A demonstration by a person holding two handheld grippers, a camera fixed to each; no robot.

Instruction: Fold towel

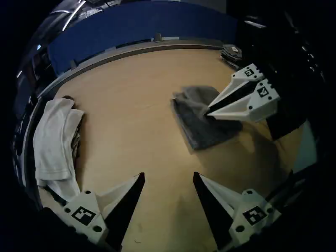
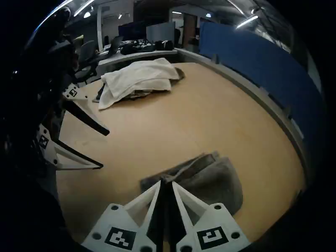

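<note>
A grey towel [image 1: 201, 122] lies folded on the wooden table [image 1: 138, 117]. My right gripper [image 1: 208, 109] is shut on the near corner of its lifted top layer. In the right gripper view the same grey towel [image 2: 210, 178] sits just past the closed fingertips of my right gripper [image 2: 166, 181], a fold of cloth pinched between them. My left gripper [image 1: 168, 176] stands open over bare table with nothing between its fingers, well short of the towel. It also appears at the left as my left gripper [image 2: 105, 149], open.
A pile of white towels [image 1: 56, 138] lies at the table's left edge, seen as white towels [image 2: 136, 80] far across the table. A blue partition [image 1: 138, 25] runs behind the table. Dark items [image 1: 233, 52] sit at the far right corner.
</note>
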